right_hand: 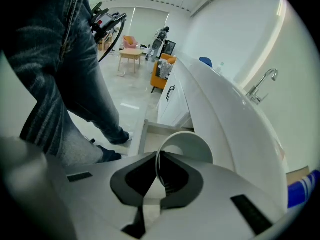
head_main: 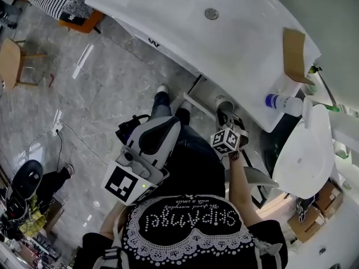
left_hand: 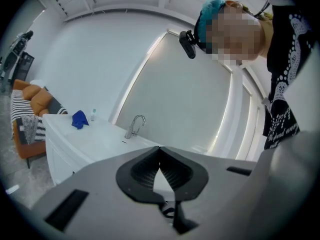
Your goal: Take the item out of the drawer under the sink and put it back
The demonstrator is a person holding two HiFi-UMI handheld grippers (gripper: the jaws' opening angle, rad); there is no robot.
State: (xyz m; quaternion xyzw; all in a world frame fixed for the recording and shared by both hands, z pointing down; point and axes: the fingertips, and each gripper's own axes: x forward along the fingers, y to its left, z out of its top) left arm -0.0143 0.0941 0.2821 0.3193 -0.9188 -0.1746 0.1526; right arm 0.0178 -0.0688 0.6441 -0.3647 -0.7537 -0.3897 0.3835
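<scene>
A white cup (right_hand: 186, 147) hangs above the open drawer (right_hand: 150, 130) under the sink counter (right_hand: 225, 104). My right gripper (right_hand: 159, 170) points steeply down and is shut on the cup's rim, with the wall pinched between the pads. In the head view the same gripper (head_main: 225, 116) sits below the counter's edge, with the cup (head_main: 223, 102) at its tips and the drawer's white front (head_main: 197, 106) just left of it. My left gripper (left_hand: 160, 151) is shut with nothing in it, held about level in front of the person's body and away from the drawer.
The sink basin with its drain (head_main: 211, 14) and a faucet (left_hand: 135, 125) lie beyond the drawer. A blue-capped bottle (head_main: 283, 101) and a brown board (head_main: 294, 55) are on the counter's right end. The person's jeans-clad legs (right_hand: 65, 84) stand left of the drawer. A blue cloth (left_hand: 79, 119) lies on the counter's far end.
</scene>
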